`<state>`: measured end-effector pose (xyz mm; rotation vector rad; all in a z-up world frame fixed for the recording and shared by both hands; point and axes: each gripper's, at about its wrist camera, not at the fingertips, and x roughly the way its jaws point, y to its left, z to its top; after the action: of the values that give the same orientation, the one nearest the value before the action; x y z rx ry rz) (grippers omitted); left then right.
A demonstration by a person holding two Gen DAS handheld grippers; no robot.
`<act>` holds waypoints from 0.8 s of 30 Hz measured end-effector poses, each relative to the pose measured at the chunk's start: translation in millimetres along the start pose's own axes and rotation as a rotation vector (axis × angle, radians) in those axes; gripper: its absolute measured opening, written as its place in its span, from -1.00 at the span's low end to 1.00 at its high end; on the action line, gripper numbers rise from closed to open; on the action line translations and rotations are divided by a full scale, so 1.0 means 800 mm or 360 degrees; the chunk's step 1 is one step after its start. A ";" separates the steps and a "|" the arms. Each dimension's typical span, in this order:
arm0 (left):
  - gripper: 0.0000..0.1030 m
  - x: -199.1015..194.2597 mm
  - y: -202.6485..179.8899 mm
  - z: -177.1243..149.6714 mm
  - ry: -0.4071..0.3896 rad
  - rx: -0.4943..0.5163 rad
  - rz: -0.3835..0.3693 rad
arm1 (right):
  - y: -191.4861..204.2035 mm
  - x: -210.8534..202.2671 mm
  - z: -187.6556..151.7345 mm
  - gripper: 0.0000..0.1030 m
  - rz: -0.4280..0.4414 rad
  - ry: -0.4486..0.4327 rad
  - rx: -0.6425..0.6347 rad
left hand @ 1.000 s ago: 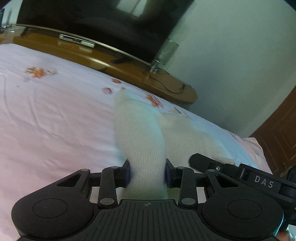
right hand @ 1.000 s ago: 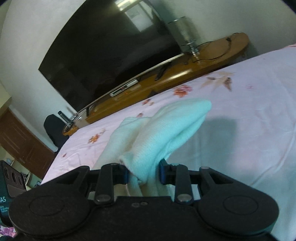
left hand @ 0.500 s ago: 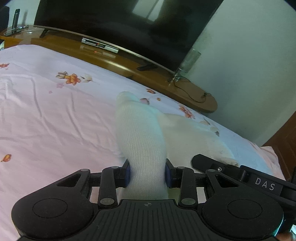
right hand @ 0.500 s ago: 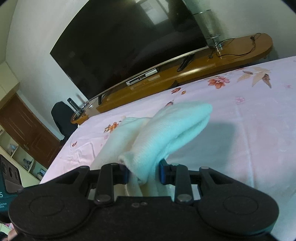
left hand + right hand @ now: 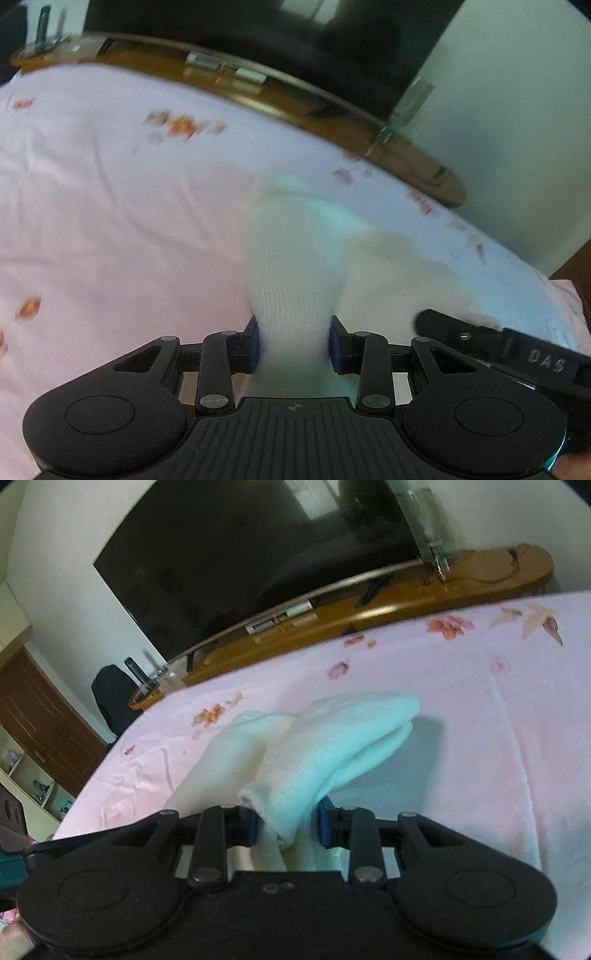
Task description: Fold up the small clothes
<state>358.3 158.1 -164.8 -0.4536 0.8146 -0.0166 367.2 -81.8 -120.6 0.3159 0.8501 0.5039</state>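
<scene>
White knit sock (image 5: pixel 291 280) pinched in both left gripper (image 5: pixel 293 345) and right gripper (image 5: pixel 286 821), left fingers just eased a touch wider yet hugging it, lower toward the pink bed sheet (image 5: pixel 480 738) ahead than a second back, so probably laying it down to fold.

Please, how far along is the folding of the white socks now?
Done: the white socks are picked up and look bent double. In hand: the left gripper and the right gripper are each shut on an end, over the pink bedsheet. Left: lay the fold flat and release; no finished fold lies there yet.
</scene>
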 end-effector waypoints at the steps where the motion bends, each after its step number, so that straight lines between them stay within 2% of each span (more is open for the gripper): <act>1: -0.19 0.000 0.005 -0.004 -0.0004 -0.0020 -0.0007 | -0.006 0.004 -0.002 -0.35 -0.0011 0.0024 0.0027; 3: -0.16 -0.001 0.008 -0.005 -0.0006 -0.0032 -0.0010 | -0.019 0.008 -0.006 -0.25 -0.0014 0.0068 0.0103; 7: -0.17 -0.013 0.005 0.002 -0.0028 -0.0049 -0.0005 | -0.027 0.005 0.002 0.18 -0.0034 0.0064 0.0174; 14: -0.17 -0.013 0.008 0.036 -0.0118 -0.0085 0.0009 | -0.046 0.021 0.026 0.19 -0.0011 0.0069 0.0306; 15: -0.17 -0.008 0.005 0.041 -0.0123 -0.0077 0.0013 | -0.050 0.026 0.029 0.13 -0.0015 0.0072 0.0319; 16: -0.17 -0.002 0.002 0.045 -0.0115 -0.0062 0.0022 | -0.053 0.030 0.030 -0.06 -0.0023 0.0068 0.0326; 18: -0.17 0.012 -0.003 0.049 -0.0102 -0.0040 0.0064 | -0.058 0.037 0.033 -0.25 -0.0020 0.0063 0.0320; 20: -0.17 0.024 -0.002 0.052 -0.0101 -0.0055 0.0088 | -0.057 0.043 0.036 -0.37 -0.0038 0.0042 0.0273; 24: -0.16 0.034 -0.003 0.056 -0.0128 -0.0064 0.0108 | -0.034 0.041 0.050 -0.72 -0.0109 -0.0105 -0.0033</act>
<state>408.8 168.1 -156.3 -0.4613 0.7522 0.0807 424.2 -89.6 -129.0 0.2822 0.7888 0.4363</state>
